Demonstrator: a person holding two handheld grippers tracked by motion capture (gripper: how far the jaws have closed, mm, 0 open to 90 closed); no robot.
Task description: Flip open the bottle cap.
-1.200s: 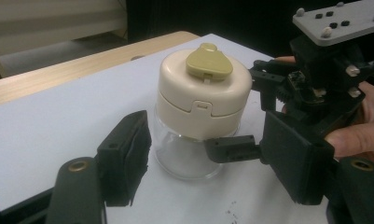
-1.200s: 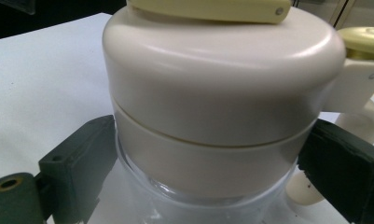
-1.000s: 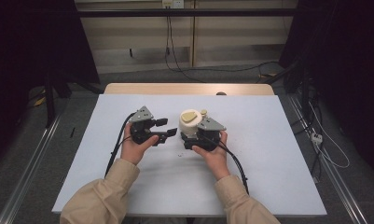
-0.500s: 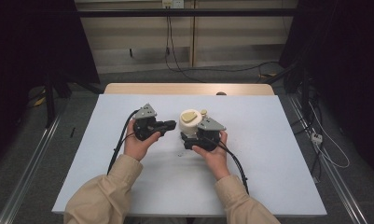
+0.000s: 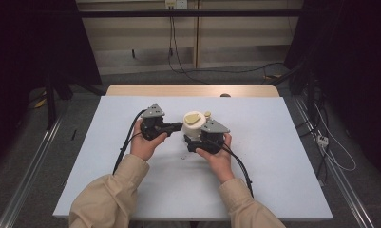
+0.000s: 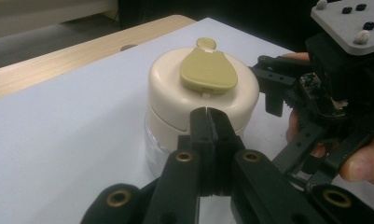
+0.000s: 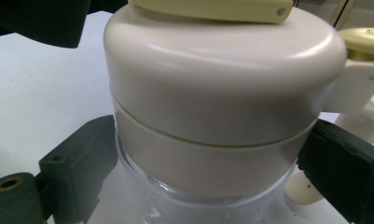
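A clear container (image 5: 194,121) with a cream lid (image 6: 203,93) and a yellowish flap (image 6: 208,70) on top stands mid-table. My right gripper (image 7: 208,182) is shut on the container, one black pad (image 7: 77,158) on its left side and the other (image 7: 343,163) on its right, just under the lid. From the left, my left gripper (image 6: 207,114) points at the lid's side with its jaws shut together and nothing between them. Its tips sit right by the lid; I cannot tell if they touch. In the high view the left gripper (image 5: 178,126) lies level beside the container.
The white table top (image 5: 273,166) has free room on all sides of the hands. A wooden strip (image 5: 193,90) runs along its far edge. Black cables (image 5: 124,147) trail from both grippers toward the near edge. The floor and dark curtains surround the table.
The left gripper's jaws have closed with nothing between them, and it has edged right toward the lid. The right gripper and the container have stayed put.
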